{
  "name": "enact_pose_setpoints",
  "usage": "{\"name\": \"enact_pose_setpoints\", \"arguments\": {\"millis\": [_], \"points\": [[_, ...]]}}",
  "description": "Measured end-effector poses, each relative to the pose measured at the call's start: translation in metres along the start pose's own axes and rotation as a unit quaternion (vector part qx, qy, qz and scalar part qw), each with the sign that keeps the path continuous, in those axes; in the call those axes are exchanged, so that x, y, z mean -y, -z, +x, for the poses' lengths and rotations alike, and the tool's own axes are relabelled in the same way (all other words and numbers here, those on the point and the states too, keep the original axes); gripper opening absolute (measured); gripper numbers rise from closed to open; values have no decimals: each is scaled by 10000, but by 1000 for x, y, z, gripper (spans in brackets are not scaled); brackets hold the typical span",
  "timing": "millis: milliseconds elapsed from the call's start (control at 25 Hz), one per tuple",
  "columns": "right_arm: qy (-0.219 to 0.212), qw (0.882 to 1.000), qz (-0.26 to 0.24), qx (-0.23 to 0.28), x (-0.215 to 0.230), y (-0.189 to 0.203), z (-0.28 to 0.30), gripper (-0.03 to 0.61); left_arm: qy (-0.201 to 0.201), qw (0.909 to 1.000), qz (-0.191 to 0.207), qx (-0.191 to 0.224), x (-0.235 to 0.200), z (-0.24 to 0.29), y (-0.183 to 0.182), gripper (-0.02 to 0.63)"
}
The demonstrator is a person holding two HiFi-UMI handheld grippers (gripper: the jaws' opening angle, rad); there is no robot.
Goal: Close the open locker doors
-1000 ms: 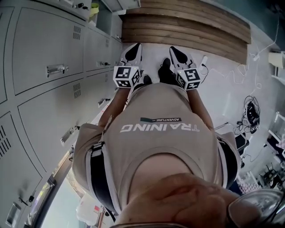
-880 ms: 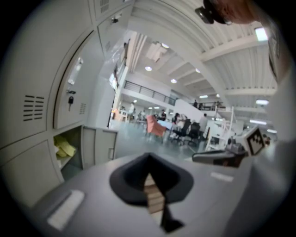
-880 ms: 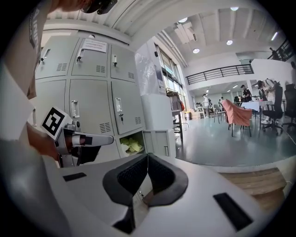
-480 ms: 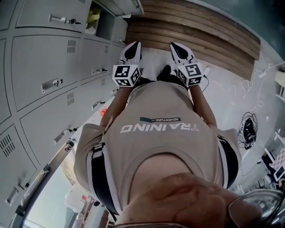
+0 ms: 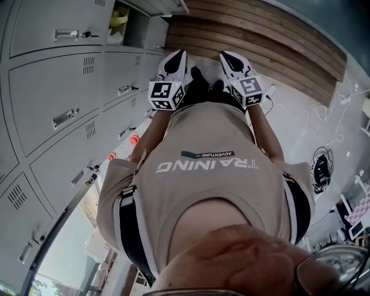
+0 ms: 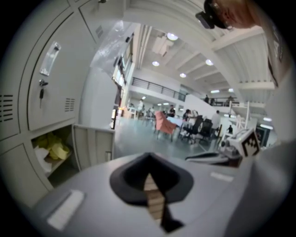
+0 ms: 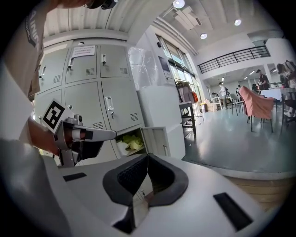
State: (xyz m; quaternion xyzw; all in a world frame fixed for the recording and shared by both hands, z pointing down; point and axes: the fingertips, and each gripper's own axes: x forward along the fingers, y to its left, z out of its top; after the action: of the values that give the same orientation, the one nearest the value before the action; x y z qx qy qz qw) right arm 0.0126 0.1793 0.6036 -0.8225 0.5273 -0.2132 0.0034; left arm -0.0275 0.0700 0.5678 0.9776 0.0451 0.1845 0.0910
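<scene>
Left tool (image 5: 175,58) and right tool (image 5: 228,59) both sit pressed together, holding nothing. Open locker door (image 5: 162,6) juts from the locker bank (image 5: 52,75) at the frame's upper left, ahead-left of both; the left tool looks nearer.

In the head view, the bare left forearm (image 5: 149,134) and the bare right forearm (image 5: 269,139) both reach toward 12 o'clock. The left white plastic two-jaw gripper (image 5: 176,59) and the right white plastic two-jaw gripper (image 5: 226,58) point the same way, side by side and apart. Each has its black-padded jaws pressed together on nothing.
</scene>
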Motion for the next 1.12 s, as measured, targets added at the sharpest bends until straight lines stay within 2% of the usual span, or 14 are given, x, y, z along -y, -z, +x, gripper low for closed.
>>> {"name": "enact_pose_setpoints", "arguments": {"millis": [120, 280, 520, 760, 1120], "points": [[-129, 9998, -121, -10, -1, -10, 17, 15, -13, 10000, 1, 16, -14, 10, -2, 0], [-268, 9982, -531, -45, -5, -29, 36, 14, 28, 9999, -98, 14, -36, 27, -4, -1], [-288, 9960, -836, -136, 1, -62, 77, 14, 286, 9992, -35, 286, -65, 61, -39, -1], [-224, 9978, -630, -7, 8, -91, 125, 14, 194, 9987, -146, 455, -108, 70, -55, 0], [-382, 9962, -748, -238, 17, -112, 176, 15, -141, 9975, -517, 462, -160, 74, -61, 0]]}}
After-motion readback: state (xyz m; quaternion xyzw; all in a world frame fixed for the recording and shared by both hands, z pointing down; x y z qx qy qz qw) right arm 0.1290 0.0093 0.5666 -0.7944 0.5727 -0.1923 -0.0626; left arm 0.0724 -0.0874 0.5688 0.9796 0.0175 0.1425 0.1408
